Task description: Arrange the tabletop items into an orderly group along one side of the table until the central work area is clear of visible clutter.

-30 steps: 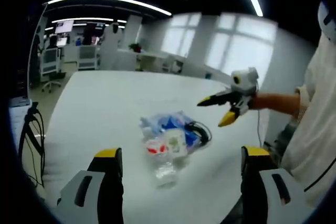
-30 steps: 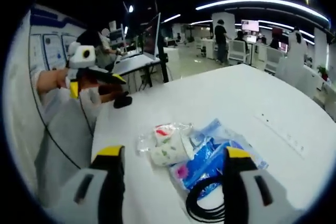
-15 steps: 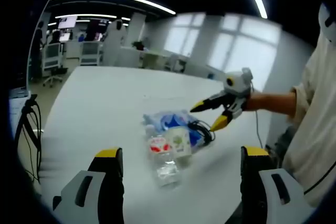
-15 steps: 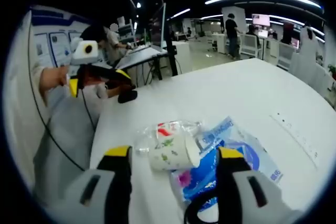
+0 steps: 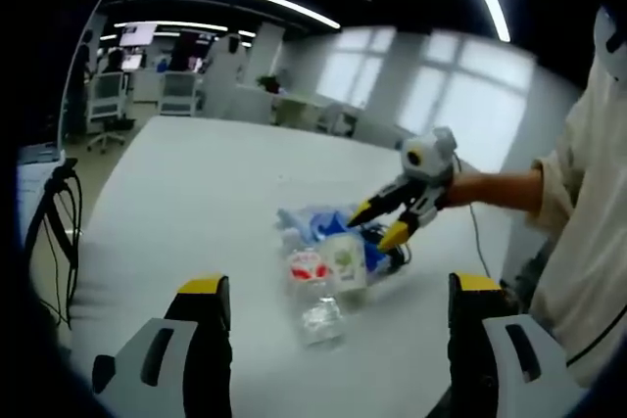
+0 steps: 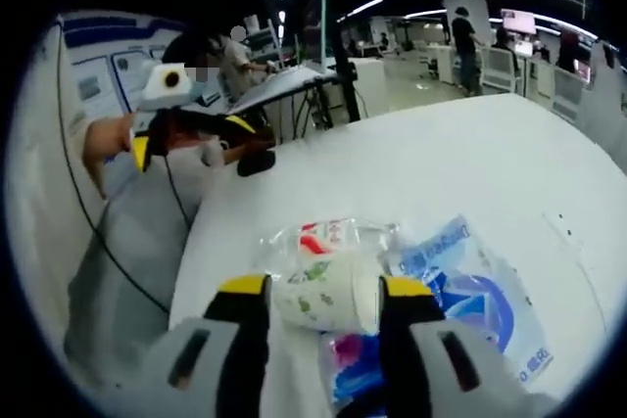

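R gripper (image 6: 318,293) jaws spread either side of the paper cup (image 6: 328,293) lying atop the blue bag (image 6: 470,291): close gently, else it crushes; L gripper (image 5: 328,293) open, idle, short of cup.

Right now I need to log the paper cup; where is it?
In the right gripper view the paper cup lies on its side between the right tool jaws, with the clear plastic bottle just beyond it and the blue bag to its right.
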